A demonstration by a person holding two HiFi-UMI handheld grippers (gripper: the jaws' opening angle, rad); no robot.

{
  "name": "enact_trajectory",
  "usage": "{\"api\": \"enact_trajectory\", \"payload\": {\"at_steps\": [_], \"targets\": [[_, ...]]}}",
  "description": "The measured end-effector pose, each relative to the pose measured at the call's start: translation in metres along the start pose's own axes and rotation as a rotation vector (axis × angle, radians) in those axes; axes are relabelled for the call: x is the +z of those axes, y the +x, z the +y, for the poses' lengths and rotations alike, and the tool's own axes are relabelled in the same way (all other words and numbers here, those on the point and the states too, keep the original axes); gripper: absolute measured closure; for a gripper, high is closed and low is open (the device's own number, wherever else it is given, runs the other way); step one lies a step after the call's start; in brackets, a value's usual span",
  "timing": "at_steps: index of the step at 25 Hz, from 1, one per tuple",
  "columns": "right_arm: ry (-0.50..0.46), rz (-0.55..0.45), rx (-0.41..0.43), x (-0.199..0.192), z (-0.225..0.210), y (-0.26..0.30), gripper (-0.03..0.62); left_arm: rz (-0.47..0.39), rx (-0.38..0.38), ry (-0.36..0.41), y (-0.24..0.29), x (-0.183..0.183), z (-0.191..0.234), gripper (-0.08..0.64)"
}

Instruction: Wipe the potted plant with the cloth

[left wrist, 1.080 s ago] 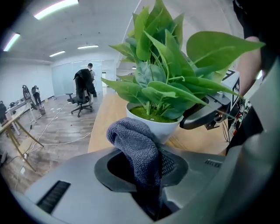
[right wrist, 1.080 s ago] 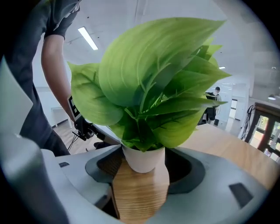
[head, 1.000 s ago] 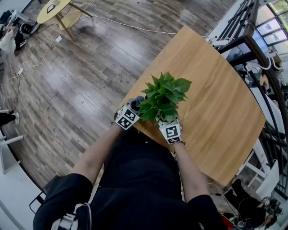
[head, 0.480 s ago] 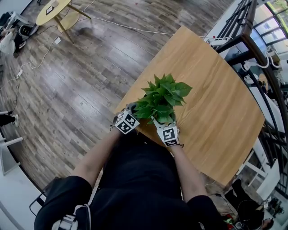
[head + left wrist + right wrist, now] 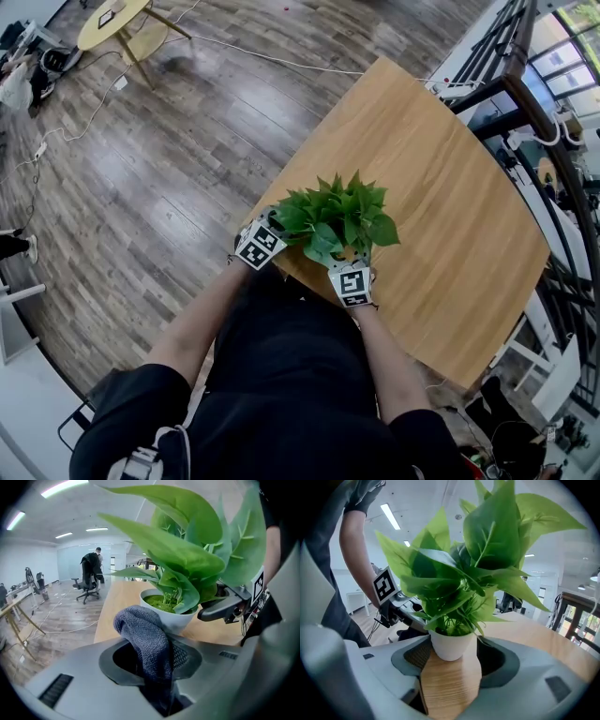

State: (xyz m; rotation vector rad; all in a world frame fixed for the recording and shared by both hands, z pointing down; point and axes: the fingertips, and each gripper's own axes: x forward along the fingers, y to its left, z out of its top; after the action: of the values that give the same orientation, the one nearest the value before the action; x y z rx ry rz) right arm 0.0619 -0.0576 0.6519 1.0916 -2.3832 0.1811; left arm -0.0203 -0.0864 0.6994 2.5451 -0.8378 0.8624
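Over the last second the potted plant [image 5: 337, 220] is seen to have been drawn slightly nearer the desk [image 5: 441, 187] edge and turned. Its leaves, earlier bunched and pointing away, are now spread low and wide towards the right. A fresh side of the foliage is thereby presented, so wiping is judged to be under way, with the plant repositioned between strokes.

The plant is placed close to the near-left edge of the desk, directly in front of the person, with both forearms reached forward and drawn in close together. The left gripper [image 5: 154, 653] is held just beside the white pot [image 5: 161, 613], low and aimed up under the leaves. Its fingers are pressed together on a dark grey cloth [image 5: 143, 639], which is bunched above them. The right gripper [image 5: 450, 660] is laid low along the desk. Its fingers are set either side of the pot, whose base fills the gap between them, so the pot appears to be held.
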Motion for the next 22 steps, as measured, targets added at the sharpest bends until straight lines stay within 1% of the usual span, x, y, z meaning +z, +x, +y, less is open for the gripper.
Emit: {"api": "enact_trajectory", "payload": {"at_steps": [3, 5, 11, 14, 19, 22], "targets": [[-0.026, -0.005, 0.044, 0.007, 0.0, 0.008, 0.307, -0.003, -0.003, 0.007, 0.001, 0.0, -0.001, 0.439], [-0.027, -0.005, 0.047, 0.009, 0.001, 0.009, 0.307, -0.006, 0.004, 0.018, 0.002, 0.001, -0.002, 0.44], [0.011, -0.016, 0.001, 0.006, 0.002, 0.009, 0.307, -0.009, 0.018, 0.001, 0.001, 0.001, -0.009, 0.44], [0.036, -0.014, -0.015, 0.006, 0.004, 0.01, 0.307, -0.004, -0.012, 0.006, 0.0, -0.003, -0.024, 0.439], [0.068, -0.011, -0.034, 0.007, 0.004, 0.013, 0.307, -0.02, -0.019, -0.013, 0.003, -0.009, -0.034, 0.439], [0.071, 0.011, -0.044, 0.004, 0.003, 0.013, 0.307, -0.019, -0.041, -0.014, 0.005, -0.01, -0.041, 0.439]]}}
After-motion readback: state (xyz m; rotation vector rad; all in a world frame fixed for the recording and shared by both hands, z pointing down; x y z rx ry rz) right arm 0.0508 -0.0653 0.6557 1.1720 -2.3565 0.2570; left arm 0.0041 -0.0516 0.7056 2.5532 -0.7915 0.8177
